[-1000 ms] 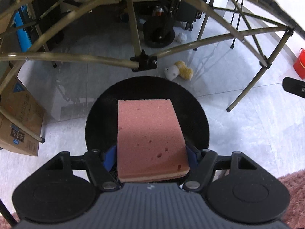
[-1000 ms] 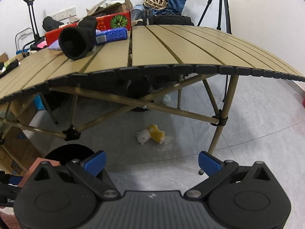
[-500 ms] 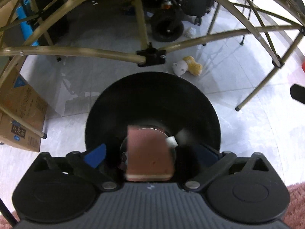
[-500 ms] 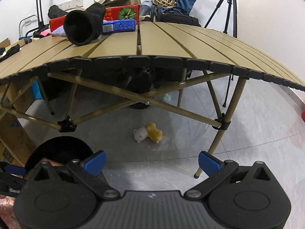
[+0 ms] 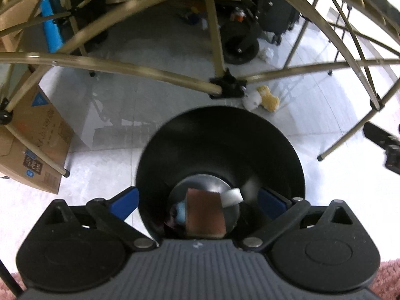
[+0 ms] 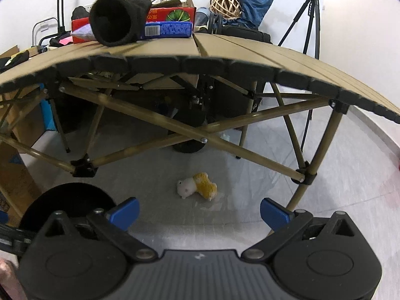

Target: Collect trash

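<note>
Left gripper (image 5: 197, 201) spread wide over my black bin (image 5: 220, 135), nothing between jaws; pink sponge (image 5: 205, 212) lies loose at bin bottom, beside pale scrap (image 5: 232, 196). Right gripper (image 6: 198, 211) also wide open and empty, aimed under folding table (image 6: 175, 47) at small plush toy (image 6: 197, 185) on floor; bin edge visible at its left

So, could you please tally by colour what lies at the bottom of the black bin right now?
Pink rectangular sponge: 1
White paper strip: 1
Light blue scrap: 1; too blurred to identify
Total: 3 inside the round black trash bin
</note>
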`<act>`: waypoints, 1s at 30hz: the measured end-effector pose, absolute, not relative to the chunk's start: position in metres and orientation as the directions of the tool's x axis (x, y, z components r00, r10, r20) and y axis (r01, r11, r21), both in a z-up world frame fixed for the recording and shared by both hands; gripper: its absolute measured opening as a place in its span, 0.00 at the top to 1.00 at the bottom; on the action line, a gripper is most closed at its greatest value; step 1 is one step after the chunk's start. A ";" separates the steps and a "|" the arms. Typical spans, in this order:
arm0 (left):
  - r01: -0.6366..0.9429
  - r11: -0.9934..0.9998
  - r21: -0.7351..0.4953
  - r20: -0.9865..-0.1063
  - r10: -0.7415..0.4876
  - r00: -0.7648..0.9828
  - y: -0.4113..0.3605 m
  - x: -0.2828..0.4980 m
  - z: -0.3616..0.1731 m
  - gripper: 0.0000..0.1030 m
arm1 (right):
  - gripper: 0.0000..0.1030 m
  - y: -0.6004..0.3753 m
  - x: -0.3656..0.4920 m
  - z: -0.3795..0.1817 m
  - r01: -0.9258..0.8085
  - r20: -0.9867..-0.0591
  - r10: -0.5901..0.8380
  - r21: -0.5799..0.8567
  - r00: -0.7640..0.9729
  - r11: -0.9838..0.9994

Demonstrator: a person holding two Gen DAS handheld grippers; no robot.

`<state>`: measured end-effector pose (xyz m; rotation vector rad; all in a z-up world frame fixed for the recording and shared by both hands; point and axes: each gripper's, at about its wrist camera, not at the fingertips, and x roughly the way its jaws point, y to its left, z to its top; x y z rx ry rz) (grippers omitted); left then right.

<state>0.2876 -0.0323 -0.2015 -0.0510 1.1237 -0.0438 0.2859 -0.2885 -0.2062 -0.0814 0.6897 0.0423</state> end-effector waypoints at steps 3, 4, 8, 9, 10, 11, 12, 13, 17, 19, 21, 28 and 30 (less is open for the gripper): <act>-0.033 0.997 -0.074 -0.891 -0.051 0.451 -0.019 0.289 -0.198 0.00 | 0.00 -0.286 0.307 -0.231 -0.090 -0.617 0.005 -0.108 0.787 0.990; -0.047 0.996 -0.076 -0.888 -0.046 0.457 -0.014 0.289 -0.197 0.00 | 0.00 -0.284 0.315 -0.243 -0.102 -0.611 0.003 -0.127 0.791 0.987; -0.105 0.993 -0.059 -0.882 -0.002 0.472 0.007 0.292 -0.199 0.00 | 0.00 -0.279 0.351 -0.307 -0.137 -0.626 -0.029 -0.215 0.779 0.967; -0.116 0.991 -0.061 -0.881 0.001 0.474 0.013 0.293 -0.200 0.00 | 0.00 -0.279 0.362 -0.325 -0.150 -0.641 -0.034 -0.231 0.767 0.961; -0.126 0.990 -0.066 -0.879 0.002 0.476 0.019 0.294 -0.201 0.00 | 0.00 -0.280 0.374 -0.341 -0.160 -0.656 -0.042 -0.245 0.754 0.956; -0.135 0.988 -0.070 -0.878 0.003 0.478 0.025 0.296 -0.202 0.00 | 0.00 -0.282 0.384 -0.353 -0.167 -0.668 -0.049 -0.255 0.742 0.952; -0.142 0.987 -0.073 -0.877 0.004 0.480 0.030 0.297 -0.203 0.00 | 0.00 -0.284 0.397 -0.367 -0.176 -0.681 -0.057 -0.267 0.730 0.947; -0.149 0.986 -0.076 -0.877 0.005 0.481 0.036 0.299 -0.205 0.00 | 0.00 -0.287 0.408 -0.379 -0.183 -0.689 -0.061 -0.276 0.722 0.944; -0.158 0.983 -0.091 -0.874 -0.003 0.486 0.049 0.300 -0.211 0.00 | 0.00 -0.294 0.455 -0.424 -0.226 -0.727 -0.070 -0.301 0.683 0.926; -0.154 0.983 -0.100 -0.874 -0.013 0.486 0.052 0.302 -0.215 0.00 | 0.00 -0.292 0.480 -0.446 -0.256 -0.739 -0.059 -0.305 0.671 0.917; -0.137 0.986 -0.097 -0.872 -0.018 0.489 0.051 0.304 -0.217 0.00 | 0.00 -0.288 0.505 -0.466 -0.298 -0.750 -0.044 -0.315 0.660 0.901; -0.096 0.990 -0.105 -0.889 -0.050 0.454 0.051 0.311 -0.231 0.00 | 0.05 -0.274 0.591 -0.509 -0.422 -0.797 -0.001 -0.321 0.604 0.848; -0.093 0.990 -0.108 -0.890 -0.054 0.453 0.052 0.314 -0.232 0.00 | 0.05 -0.274 0.610 -0.517 -0.432 -0.813 0.014 -0.295 0.582 0.852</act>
